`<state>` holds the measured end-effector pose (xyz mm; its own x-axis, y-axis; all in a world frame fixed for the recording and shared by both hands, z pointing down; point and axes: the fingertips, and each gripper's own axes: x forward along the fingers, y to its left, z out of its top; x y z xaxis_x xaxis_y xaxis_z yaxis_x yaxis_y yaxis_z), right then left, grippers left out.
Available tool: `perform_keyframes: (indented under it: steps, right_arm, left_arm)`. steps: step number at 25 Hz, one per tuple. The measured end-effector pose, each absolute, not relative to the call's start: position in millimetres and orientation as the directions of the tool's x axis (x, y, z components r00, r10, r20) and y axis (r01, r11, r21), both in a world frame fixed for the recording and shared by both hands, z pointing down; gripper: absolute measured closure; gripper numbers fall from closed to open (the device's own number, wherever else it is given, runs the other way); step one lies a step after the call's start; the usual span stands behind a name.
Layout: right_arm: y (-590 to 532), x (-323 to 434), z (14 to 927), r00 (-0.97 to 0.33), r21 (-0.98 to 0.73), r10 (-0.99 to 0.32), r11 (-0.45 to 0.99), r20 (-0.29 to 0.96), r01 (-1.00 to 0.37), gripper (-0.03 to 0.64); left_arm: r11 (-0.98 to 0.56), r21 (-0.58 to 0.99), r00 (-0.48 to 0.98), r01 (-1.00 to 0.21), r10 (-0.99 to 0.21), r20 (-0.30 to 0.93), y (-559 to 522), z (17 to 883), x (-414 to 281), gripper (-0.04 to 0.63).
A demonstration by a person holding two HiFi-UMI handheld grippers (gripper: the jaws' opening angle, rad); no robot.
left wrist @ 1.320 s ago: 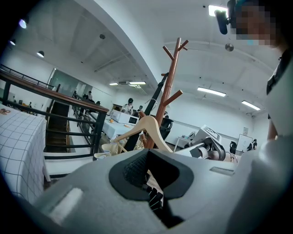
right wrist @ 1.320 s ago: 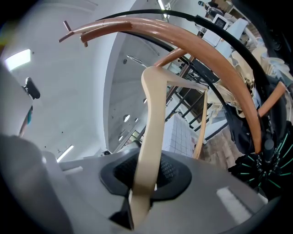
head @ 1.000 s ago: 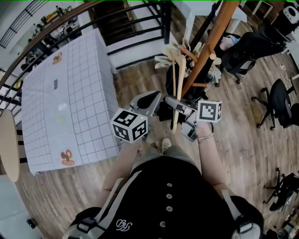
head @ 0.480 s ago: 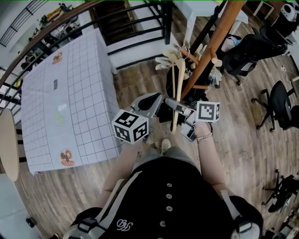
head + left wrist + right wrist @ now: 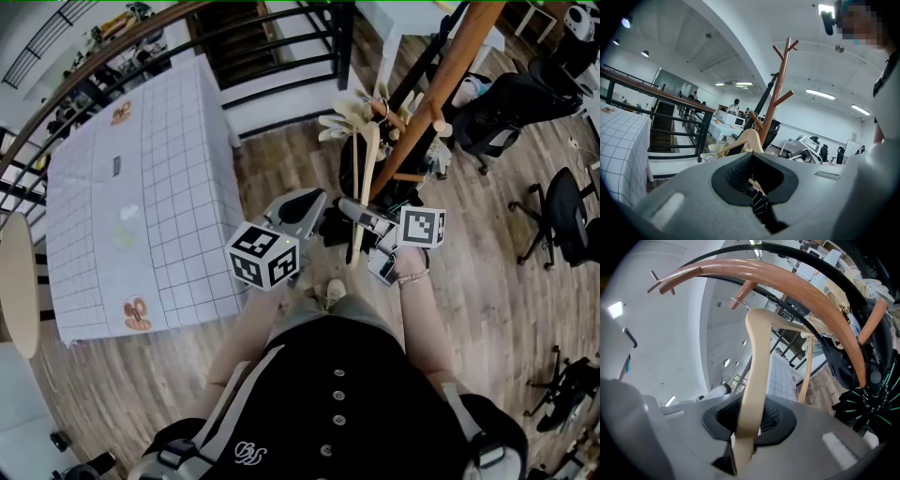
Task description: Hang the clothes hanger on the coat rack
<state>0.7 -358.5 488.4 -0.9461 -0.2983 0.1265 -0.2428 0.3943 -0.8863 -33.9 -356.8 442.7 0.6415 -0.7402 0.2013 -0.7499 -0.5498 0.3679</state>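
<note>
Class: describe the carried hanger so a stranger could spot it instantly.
Find the brown wooden coat rack. In front of it, the right hand-held gripper clamps a pale wooden clothes hanger. Unlike the pale hangers bunched at the rack, it stands upright, gripped.

Even, bright light fills the head view, with only soft shadows on the wooden floor [image 5: 272, 159] and no harsh glare; the wide lens bows the railing [image 5: 94, 80] and tilts the coat rack [image 5: 445, 80] toward the frame's edge. The left gripper view is bright in the middle and falls to black at its rounded corners; ceiling strip lights [image 5: 820, 94] burn out to white, and the left gripper [image 5: 757, 201], close to the lens, is soft and shaded. In the right gripper view the lens bends the coat rack's pole into an arc, the white wall [image 5: 679, 333] looks washed out, and the clothes hanger [image 5: 757, 371] blurs near the right gripper [image 5: 743, 446]
</note>
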Motion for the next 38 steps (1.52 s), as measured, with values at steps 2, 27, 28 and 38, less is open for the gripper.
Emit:
perform_keyframes:
  steps: [2, 27, 28, 38]
  right_arm:
    - [-357.3, -1.6, 487.3, -0.949, -0.89, -0.293, 0.395, 0.113, -0.228, 0.555]
    - [-346.0, 21.3, 519.8, -0.911, -0.87, -0.352, 0.354, 0.214, -0.342, 0.548]
    - [-346.2, 22.7, 520.7, -0.906, -0.866, -0.36, 0.355, 0.221, -0.353, 0.548]
    - [-345.8, 35.0, 522.5, -0.869, -0.818, -0.411, 0.374, 0.277, -0.437, 0.54]
  left_arm:
    - [-0.551, 0.368, 0.645, -0.749, -0.735, 0.209, -355.2, 445.2, -33.7, 0.598]
    - [-0.586, 0.371, 0.683, -0.72, -0.694, 0.228, -339.8, 454.7, -19.3, 0.598]
    - [-0.588, 0.372, 0.685, -0.718, -0.692, 0.228, -338.8, 455.3, -18.5, 0.598]
    - [-0.607, 0.381, 0.708, -0.698, -0.665, 0.239, -326.7, 461.3, -4.3, 0.598]
